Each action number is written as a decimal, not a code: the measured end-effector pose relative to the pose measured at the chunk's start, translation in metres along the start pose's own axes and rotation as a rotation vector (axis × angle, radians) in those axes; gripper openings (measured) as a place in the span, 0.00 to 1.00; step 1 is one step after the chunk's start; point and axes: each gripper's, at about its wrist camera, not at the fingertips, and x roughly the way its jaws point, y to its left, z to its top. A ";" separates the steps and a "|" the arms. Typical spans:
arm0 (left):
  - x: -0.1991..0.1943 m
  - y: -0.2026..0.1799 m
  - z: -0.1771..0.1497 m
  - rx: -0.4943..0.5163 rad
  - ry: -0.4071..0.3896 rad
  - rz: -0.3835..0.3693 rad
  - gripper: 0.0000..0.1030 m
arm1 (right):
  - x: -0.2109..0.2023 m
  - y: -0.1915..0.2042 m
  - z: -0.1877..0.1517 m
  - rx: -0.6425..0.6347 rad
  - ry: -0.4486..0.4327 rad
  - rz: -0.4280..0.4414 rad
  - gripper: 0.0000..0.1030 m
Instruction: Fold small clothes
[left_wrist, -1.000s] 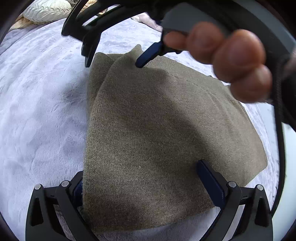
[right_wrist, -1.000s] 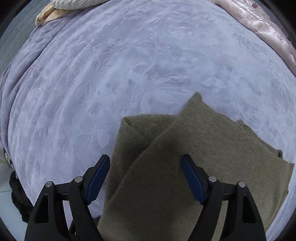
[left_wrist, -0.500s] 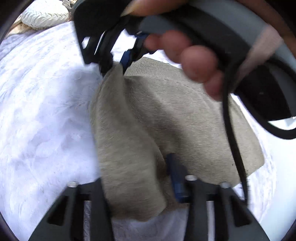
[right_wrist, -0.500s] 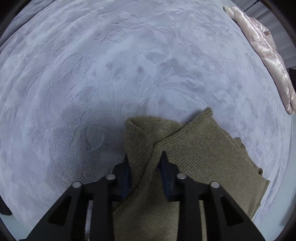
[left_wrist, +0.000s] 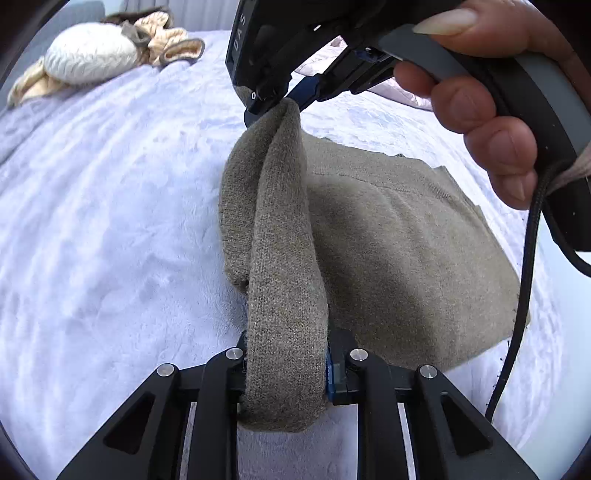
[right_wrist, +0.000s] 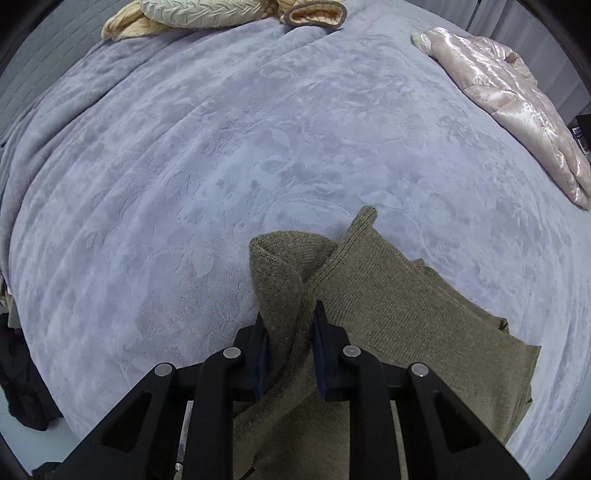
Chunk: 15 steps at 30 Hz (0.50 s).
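Softly hangs between left gripper and right gripper, both clamped on olive knit garment, limp, light, best pinched at 6 o'clock edge.

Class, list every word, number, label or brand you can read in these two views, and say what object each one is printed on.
"DAS": white letters running up the black body of the right gripper, seen in the left wrist view; the lettering is cut off by the frame edge, so it may be part of a longer word.
No readable text on the olive knit garment, the bedspread or the other clothes.
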 end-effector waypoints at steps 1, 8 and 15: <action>-0.003 -0.006 0.001 0.018 -0.004 0.020 0.22 | -0.001 -0.005 -0.002 0.005 -0.011 0.011 0.21; -0.018 -0.043 0.007 0.084 -0.007 0.082 0.22 | -0.021 -0.035 -0.014 0.057 -0.076 0.077 0.21; -0.021 -0.086 0.015 0.126 -0.003 0.120 0.22 | -0.038 -0.066 -0.032 0.083 -0.131 0.118 0.21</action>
